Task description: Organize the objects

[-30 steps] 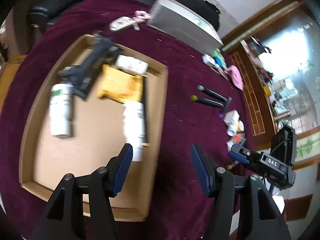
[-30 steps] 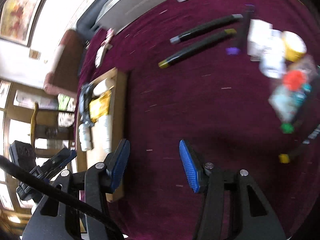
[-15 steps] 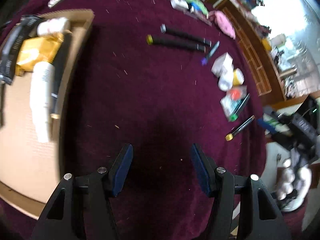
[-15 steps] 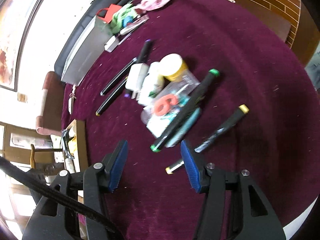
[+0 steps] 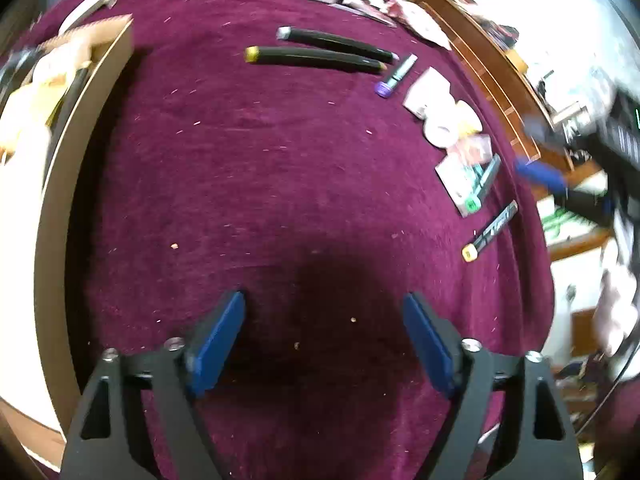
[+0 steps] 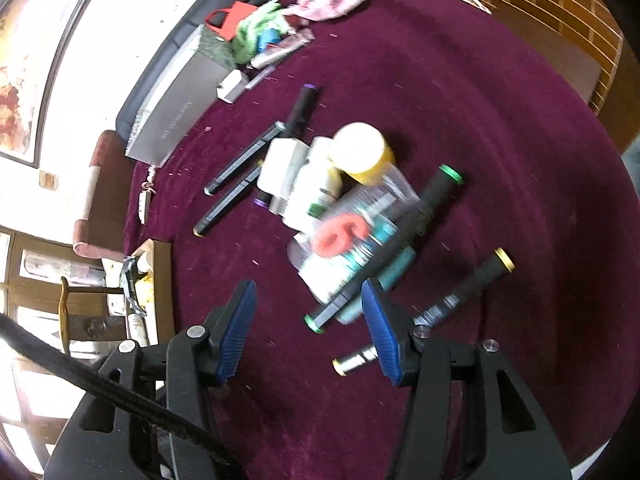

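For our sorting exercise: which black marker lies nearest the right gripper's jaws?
The black marker with green end caps: its lower tip sits just ahead of the open right gripper, resting across the clear packet, unlike the yellow-capped and purple-capped markers.

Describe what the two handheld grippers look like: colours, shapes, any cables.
The left gripper and the right gripper look alike: black angular frames with triangular cut-outs, silver bolt heads, and flat blue finger pads. A black cable crosses the right gripper's frame.
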{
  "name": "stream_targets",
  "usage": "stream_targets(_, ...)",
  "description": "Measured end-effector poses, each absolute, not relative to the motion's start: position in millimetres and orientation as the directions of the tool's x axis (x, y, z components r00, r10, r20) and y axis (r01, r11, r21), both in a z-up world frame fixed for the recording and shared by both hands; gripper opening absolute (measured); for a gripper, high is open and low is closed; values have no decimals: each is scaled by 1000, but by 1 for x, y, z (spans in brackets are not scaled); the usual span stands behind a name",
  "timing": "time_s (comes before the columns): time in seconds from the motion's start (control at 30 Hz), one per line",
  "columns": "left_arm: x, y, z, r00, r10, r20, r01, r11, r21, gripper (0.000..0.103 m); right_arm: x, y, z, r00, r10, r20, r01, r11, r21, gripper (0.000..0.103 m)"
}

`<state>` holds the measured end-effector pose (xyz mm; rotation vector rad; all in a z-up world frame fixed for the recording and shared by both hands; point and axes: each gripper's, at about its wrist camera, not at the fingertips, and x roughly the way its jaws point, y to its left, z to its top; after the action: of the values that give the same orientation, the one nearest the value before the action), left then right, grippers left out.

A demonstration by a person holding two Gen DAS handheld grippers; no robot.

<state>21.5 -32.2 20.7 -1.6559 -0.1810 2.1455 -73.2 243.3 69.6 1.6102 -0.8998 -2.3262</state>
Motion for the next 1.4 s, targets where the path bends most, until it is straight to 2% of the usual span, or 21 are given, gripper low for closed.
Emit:
stream_targets(0.13,30,-18,19,-231,372,-899,-324,-901,-290,100,-97,225,78,-412,-461,-786,-147,-817,557,54)
stream_targets(0.37,43,4,13,-277,252,-927,-420,-900,-120,101,-152,203,78,-415,-375,-829,-103,-886,453,54)
stream_targets(0.6,51,18,6,-341,161,-926,-427,-904,0,101,-211,198,54,-344,-223,-912,-135,-949,283,53)
stream_targets(0.8,50,20,5,-340,161,-926,-421,-907,-3,101,-242,175,24,-224,-86,-971,-86,-990,107,52)
stream_targets(0.87,49,19,5,-339,159,-927,-415,-910,-4,101,-244,168,18,-209,-84,-974,-73,-992,101,33)
stream_targets(0.9,49,19,5,-333,158,-930,-414,-910,-6,101,-242,162,18,-220,-55,-974,-58,-996,69,29)
stream_targets(0.93,49,17,6,-321,157,-934,-414,-910,-11,101,-241,157,18,-221,-64,-973,-38,-997,74,24)
stream_targets(1.03,46,9,11,-272,183,-945,-384,-921,-68,101,-235,143,19,-199,-129,-971,25,-992,126,17)
stream_targets(1.2,28,-33,27,-263,253,-931,-216,-956,-199,96,-212,123,19,-149,-195,-969,119,-977,179,15)
stream_targets(1.4,-13,-58,52,-346,222,-912,-162,-971,-175,96,-165,116,16,-75,-255,-964,184,-954,238,15)
